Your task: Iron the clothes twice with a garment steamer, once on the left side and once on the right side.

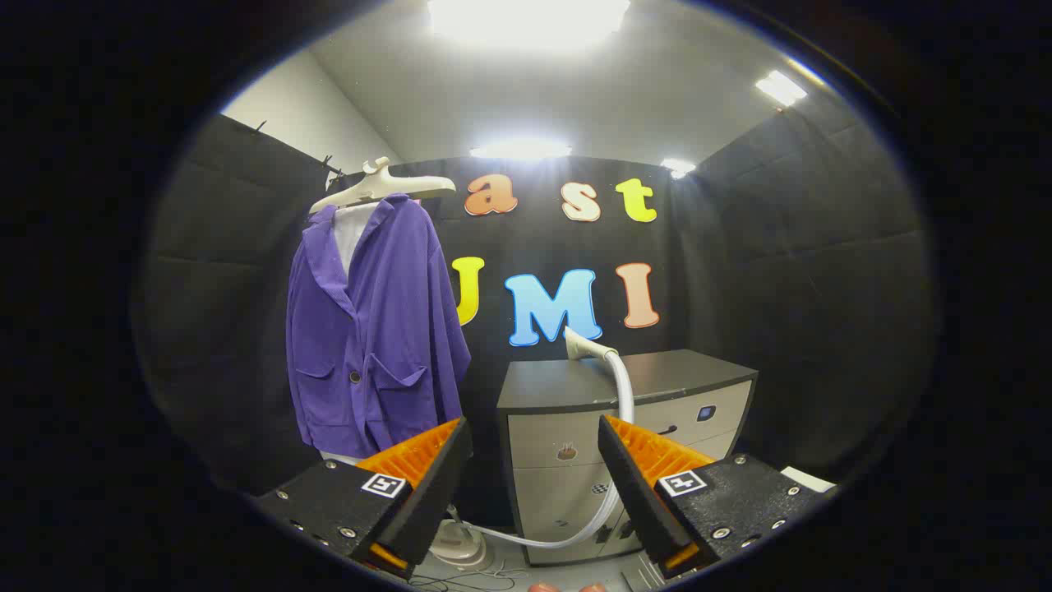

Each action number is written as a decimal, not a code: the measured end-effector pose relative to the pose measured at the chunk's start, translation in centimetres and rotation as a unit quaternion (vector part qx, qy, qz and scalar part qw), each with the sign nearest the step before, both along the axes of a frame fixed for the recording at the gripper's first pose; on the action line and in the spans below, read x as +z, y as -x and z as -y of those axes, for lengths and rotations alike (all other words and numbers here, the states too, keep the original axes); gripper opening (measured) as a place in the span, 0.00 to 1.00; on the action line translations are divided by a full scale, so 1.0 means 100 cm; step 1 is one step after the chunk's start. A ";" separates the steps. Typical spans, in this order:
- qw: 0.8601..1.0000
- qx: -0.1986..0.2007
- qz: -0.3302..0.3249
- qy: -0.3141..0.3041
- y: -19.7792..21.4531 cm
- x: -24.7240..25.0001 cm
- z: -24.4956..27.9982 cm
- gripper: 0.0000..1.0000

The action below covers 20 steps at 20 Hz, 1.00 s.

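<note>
**Steamer head waiting on the cabinet, tongs apart and empty**

Furthest left hangs the purple button-front jacket with two patch pockets (374,329), draped on a cream plastic hanger (380,187) hooked high on the booth wall. Hung this way, its front falls flat and open to the room, likely so a steamer can be run down each side. Below its hem, near the floor, sits the pale rounded base of the garment steamer (460,547).

From that base a white flexible hose (612,493) loops along the floor and climbs the front of the grey two-tone drawer cabinet with a dark top (699,403). The hose ends in the white steamer head (585,345), which rests on the cabinet's tabletop with its handle end toward the tongs, seemingly parked there for an easy pick-up.

The tongs (534,448) hover short of the cabinet, fingers spread wide with nothing between them; the steamer head lies beyond them, slightly right of the gap. Judging by this, the ironing has not begun, and reaching for the head comes first.
</note>
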State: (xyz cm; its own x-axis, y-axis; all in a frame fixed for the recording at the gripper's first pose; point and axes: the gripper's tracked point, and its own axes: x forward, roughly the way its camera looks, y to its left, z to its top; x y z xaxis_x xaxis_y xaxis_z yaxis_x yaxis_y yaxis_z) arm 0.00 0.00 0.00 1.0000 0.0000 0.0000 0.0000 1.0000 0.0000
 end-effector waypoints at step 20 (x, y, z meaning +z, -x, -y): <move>0.999 -0.030 -0.025 0.004 0.013 -0.019 0.009 0.95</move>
State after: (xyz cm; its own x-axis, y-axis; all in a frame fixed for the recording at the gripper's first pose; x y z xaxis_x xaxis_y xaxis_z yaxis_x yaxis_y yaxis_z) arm -1.32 -0.94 -1.87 0.9970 -0.0595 -0.0503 0.0591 0.9982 -0.0094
